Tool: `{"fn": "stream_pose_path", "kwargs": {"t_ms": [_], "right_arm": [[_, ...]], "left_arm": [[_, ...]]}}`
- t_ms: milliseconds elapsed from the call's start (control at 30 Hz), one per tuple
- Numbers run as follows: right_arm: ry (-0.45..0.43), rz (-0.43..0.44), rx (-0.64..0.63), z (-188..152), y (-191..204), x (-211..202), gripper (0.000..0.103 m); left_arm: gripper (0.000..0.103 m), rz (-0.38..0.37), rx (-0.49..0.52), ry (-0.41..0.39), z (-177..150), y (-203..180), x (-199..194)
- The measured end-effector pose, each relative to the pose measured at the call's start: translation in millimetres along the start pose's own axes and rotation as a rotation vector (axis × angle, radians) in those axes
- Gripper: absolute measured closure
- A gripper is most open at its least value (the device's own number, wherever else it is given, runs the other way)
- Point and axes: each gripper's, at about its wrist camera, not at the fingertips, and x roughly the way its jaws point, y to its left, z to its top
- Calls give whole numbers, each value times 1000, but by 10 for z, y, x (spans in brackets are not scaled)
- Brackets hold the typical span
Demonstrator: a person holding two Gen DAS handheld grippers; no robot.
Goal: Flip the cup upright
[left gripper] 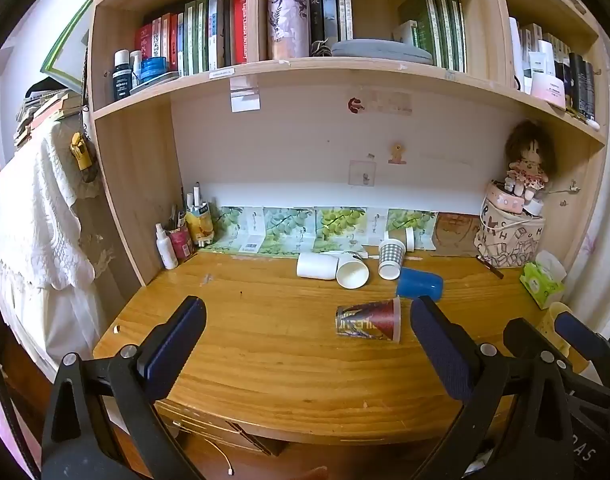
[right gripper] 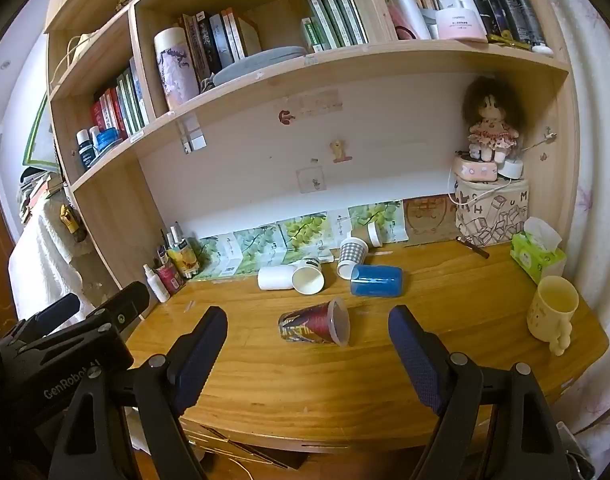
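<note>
A red and dark printed paper cup (left gripper: 369, 318) lies on its side on the wooden desk (left gripper: 265, 344), mouth to the right; it also shows in the right wrist view (right gripper: 315, 326). My left gripper (left gripper: 305, 344) is open and empty above the desk's front edge, the cup ahead and slightly right of its middle. My right gripper (right gripper: 307, 350) is open and empty, with the cup just ahead between its fingers. The right gripper also shows in the left wrist view (left gripper: 545, 340) at the right.
Further back lie a white cup (right gripper: 275, 278), a paper cup (right gripper: 308, 276), a checked cup (right gripper: 351, 256) and a blue cup (right gripper: 377, 280), all tipped over. A yellow mug (right gripper: 553, 314) stands at the right, a green tissue pack (right gripper: 537, 254) behind it. Bottles (right gripper: 163, 276) stand at the left.
</note>
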Motion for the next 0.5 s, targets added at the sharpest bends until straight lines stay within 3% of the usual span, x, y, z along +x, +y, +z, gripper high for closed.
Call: {"fn": "stream_pose_path", "kwargs": {"t_ms": [500], "right_arm": [[-16,9,-22,2,-2,-68,20]], "left_arm": [[1,-3,-43,-27,-19,-29,-92]]}}
